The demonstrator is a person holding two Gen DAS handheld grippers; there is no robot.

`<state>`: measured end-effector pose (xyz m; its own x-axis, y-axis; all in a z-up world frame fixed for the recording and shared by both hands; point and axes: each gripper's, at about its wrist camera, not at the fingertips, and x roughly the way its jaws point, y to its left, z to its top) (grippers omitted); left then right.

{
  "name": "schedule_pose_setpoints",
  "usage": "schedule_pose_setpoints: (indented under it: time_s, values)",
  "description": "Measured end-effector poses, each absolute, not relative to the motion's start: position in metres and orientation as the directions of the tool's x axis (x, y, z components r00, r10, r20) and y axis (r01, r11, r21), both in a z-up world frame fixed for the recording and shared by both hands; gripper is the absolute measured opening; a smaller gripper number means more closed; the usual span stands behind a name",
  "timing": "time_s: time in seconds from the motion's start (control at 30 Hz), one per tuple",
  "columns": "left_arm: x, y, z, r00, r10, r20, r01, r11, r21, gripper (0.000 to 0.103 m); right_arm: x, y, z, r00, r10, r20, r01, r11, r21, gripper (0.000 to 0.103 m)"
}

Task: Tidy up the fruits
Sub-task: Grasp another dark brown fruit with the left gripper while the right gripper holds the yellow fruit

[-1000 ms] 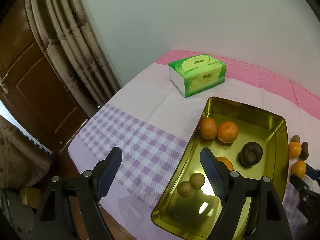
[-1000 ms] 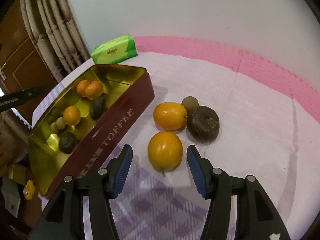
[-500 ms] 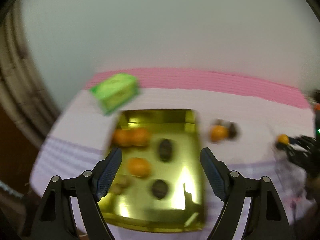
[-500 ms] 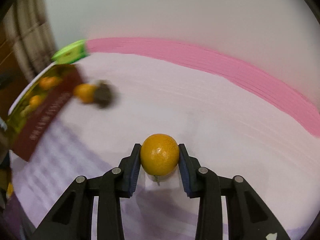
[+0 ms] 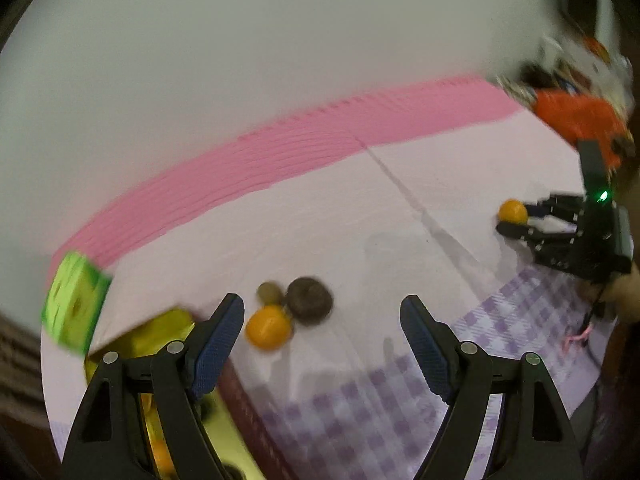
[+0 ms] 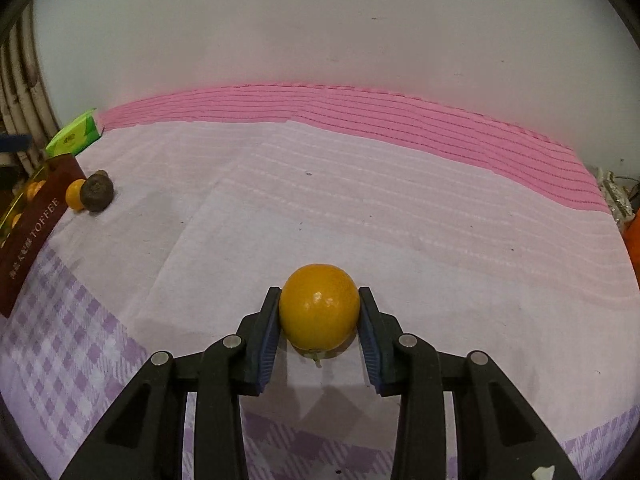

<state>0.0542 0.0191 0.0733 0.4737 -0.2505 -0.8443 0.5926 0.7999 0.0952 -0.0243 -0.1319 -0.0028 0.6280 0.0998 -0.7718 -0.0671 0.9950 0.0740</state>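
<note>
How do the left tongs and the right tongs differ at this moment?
The left tongs stand wide open with nothing between the pads; the right tongs are closed on an orange fruit. The left tongs point toward the loose fruit beside the tin: an orange one and a dark one; the right tongs sit over open cloth, far from the tin. Both are black with blue pads.

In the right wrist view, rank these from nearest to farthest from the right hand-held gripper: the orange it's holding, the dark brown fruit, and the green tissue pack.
1. Orange, clamped in the right hand-held gripper, centre.
2. Dark brown fruit, far left, beside the toffee tin.
3. Green tissue pack, farthest, at the back left corner.
</note>
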Motion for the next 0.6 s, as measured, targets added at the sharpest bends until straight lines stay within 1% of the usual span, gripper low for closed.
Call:
schedule_pose_setpoints:
  time_s: [0.17, 0.4, 0.47, 0.5, 0.57, 0.6]
  values:
    - [0.084, -0.003, 0.041, 0.383, -0.226, -0.896, 0.705, 0.698, 0.125, 0.081, -0.029, -0.141, -0.002, 0.628, 0.137, -0.766, -0.082, 0.99, 0.111, 0.036]
    - [0.108, -0.01, 0.016, 0.283, -0.21, -0.936, 0.784, 0.613, 0.099, 0.079, -0.033, -0.152, -0.002, 0.629, 0.163, -0.76, -0.082, 0.986, 0.143, 0.036]
    - [0.109, -0.014, 0.01, 0.271, -0.191, -0.943, 0.805, 0.583, 0.114, 0.078, -0.031, -0.15, -0.002, 0.629, 0.163, -0.76, -0.082, 0.986, 0.144, 0.036]
    - [0.11, -0.016, 0.007, 0.268, -0.182, -0.946, 0.812, 0.571, 0.121, 0.076, -0.031, -0.149, -0.002, 0.628, 0.164, -0.76, -0.083, 0.986, 0.144, 0.036]
    - [0.111, -0.021, -0.002, 0.237, -0.17, -0.956, 0.832, 0.544, 0.109, 0.067, -0.031, -0.149, -0.003, 0.628, 0.163, -0.761, -0.083, 0.986, 0.143, 0.036]
    - [0.112, -0.022, -0.008, 0.21, -0.163, -0.964, 0.837, 0.539, 0.091, 0.056, -0.031, -0.15, -0.003, 0.628, 0.162, -0.761, -0.083, 0.986, 0.142, 0.037]
